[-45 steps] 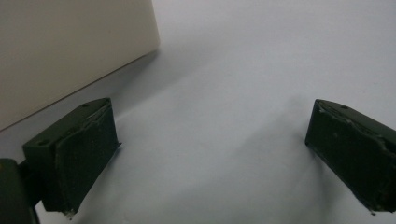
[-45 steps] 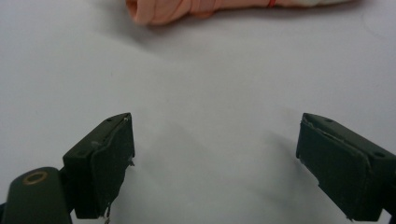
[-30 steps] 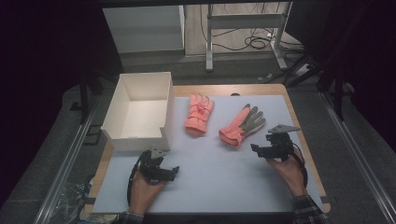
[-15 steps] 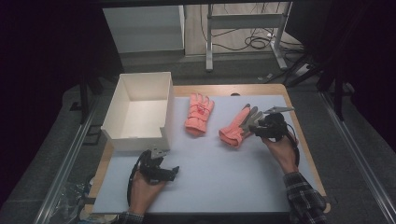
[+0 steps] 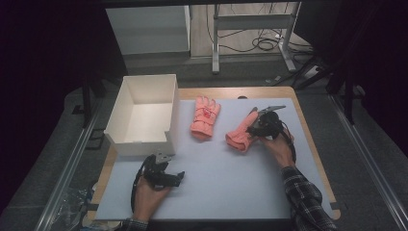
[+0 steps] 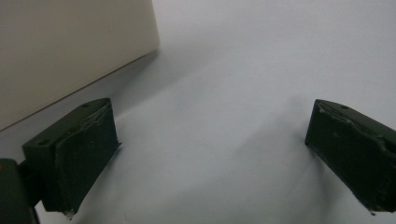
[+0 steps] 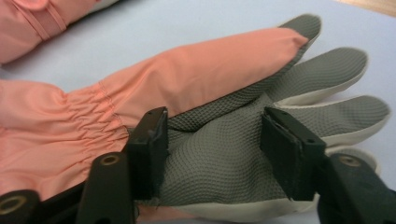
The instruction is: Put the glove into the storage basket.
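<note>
Two salmon-pink gloves lie on the pale blue mat (image 5: 231, 187). One glove (image 5: 204, 119) lies back up near the middle. The other glove (image 5: 238, 135) lies to its right with its grey palm (image 7: 219, 163) up. My right gripper (image 5: 257, 126) comes down on that palm; its jaws (image 7: 212, 130) have just been opening a little and hold a raised hump of the grey fabric between the pads. My left gripper (image 5: 175, 178) rests at the near left, jaws wide open (image 6: 210, 135) over bare mat.
A white open box (image 5: 139, 144) stands at the left of the table, its wall (image 6: 70, 46) close beside my left gripper. The first glove's cuff (image 7: 32, 23) lies just beyond the held one. Wooden table edge (image 5: 308, 130) runs along the right.
My right hand has travelled left and slightly forward from the mat's right side onto the grey-palmed glove. The left hand has stayed in place.
</note>
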